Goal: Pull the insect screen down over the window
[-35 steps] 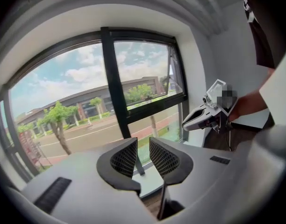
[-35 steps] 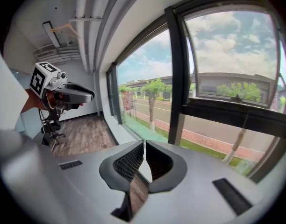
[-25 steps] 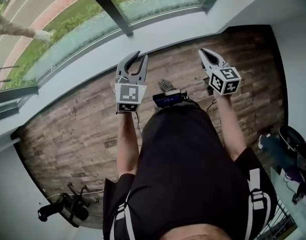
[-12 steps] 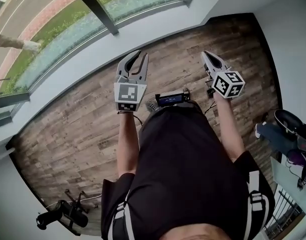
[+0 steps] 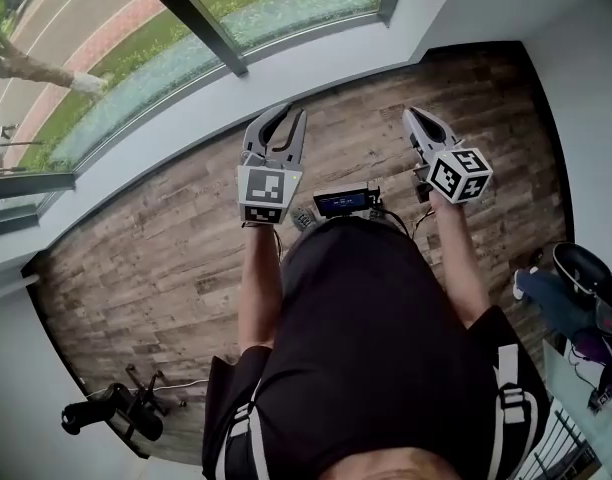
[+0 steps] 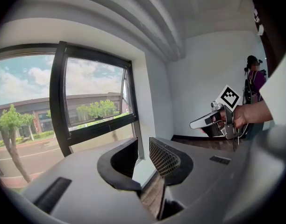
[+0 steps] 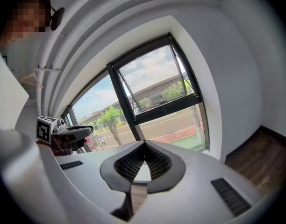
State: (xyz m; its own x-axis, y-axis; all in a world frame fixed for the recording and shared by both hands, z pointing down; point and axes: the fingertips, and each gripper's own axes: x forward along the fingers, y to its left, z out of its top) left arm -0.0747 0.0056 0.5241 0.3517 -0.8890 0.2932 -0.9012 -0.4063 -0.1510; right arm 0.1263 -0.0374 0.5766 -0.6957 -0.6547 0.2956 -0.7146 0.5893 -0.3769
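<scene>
Window (image 5: 201, 23), one; hand-held grippers (image 5: 289, 116) (image 5: 413, 118), two

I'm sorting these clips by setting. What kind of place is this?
Likely a bare indoor room, in a home or an office: wood-plank floor, plain white walls, and a large dark-framed window looking out on a road and a tree.

Empty right gripper (image 7: 144, 145) closed, pointing at black-framed window (image 7: 154, 85)
</scene>
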